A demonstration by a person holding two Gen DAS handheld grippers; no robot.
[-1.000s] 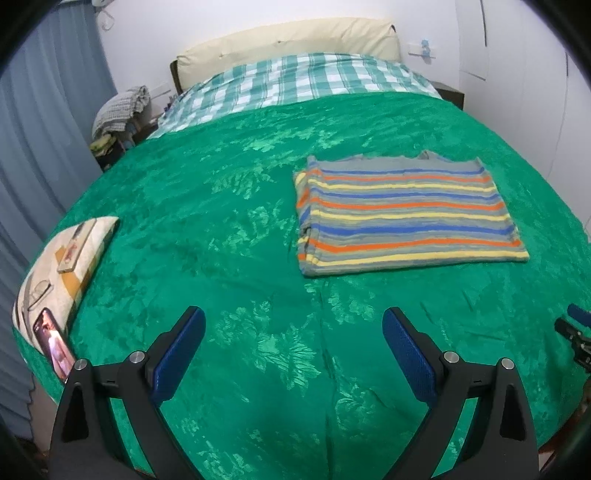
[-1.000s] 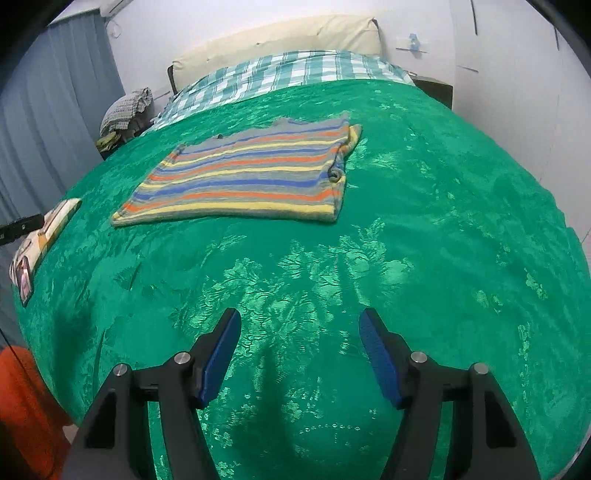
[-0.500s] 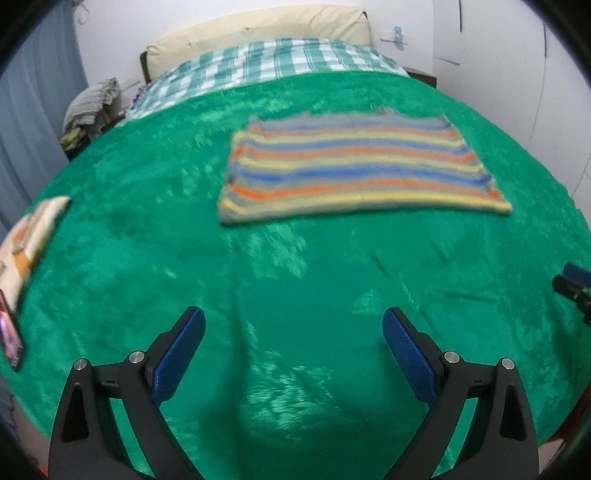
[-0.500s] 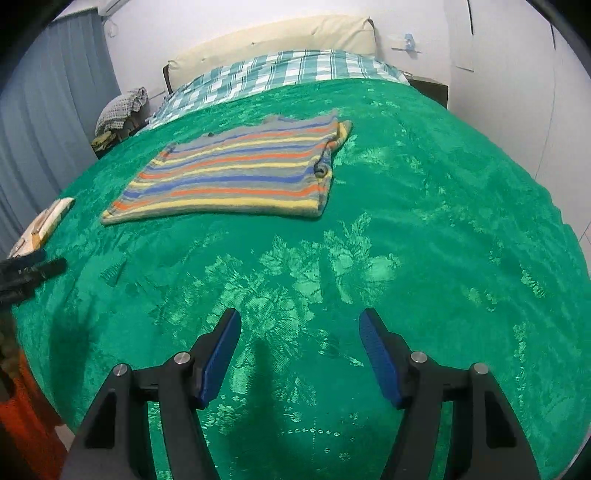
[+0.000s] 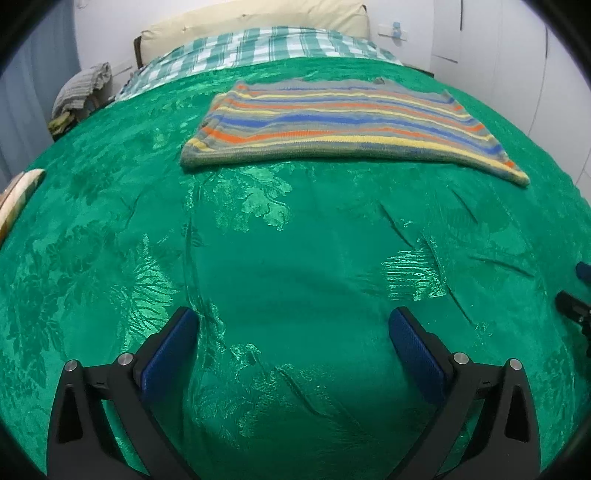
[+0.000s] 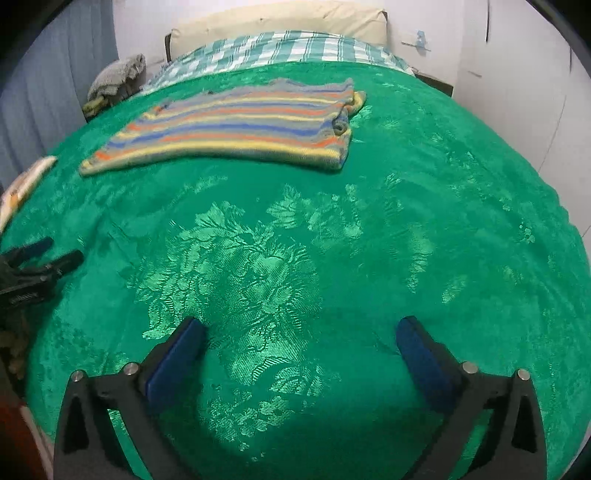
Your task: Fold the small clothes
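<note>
- Since the earlier frames both grippers have come closer to the striped garment (image 5: 340,122), which now fills more of the left wrist view and sits higher and nearer the middle than a second ago; the garment itself lies as it did.
- The left gripper (image 5: 293,332) hangs over the green bedspread (image 5: 258,258) with its blue pads (image 5: 170,354) spread wide and nothing between them.
- The right gripper (image 6: 301,339) is likewise spread wide, empty, above the bedspread's leaf pattern.
- The striped garment (image 6: 236,125) lies folded flat on the bedspread, ahead of both grippers and well apart from them, in bands of grey, blue, orange and yellow.
- In the right wrist view its right end shows doubled layers, with a yellow edge poking out beyond the top layer.
- In the right wrist view the left gripper appears at the left edge (image 6: 33,266), low over the bedspread.
- Behind the garment lie a green-and-white checked cover (image 5: 266,44) and a cream pillow (image 5: 251,18) against the wall.
- A patterned flat object (image 5: 18,195) lies at the bedspread's left edge; a heap of grey cloth (image 6: 118,74) sits beside the bed's far left corner.
</note>
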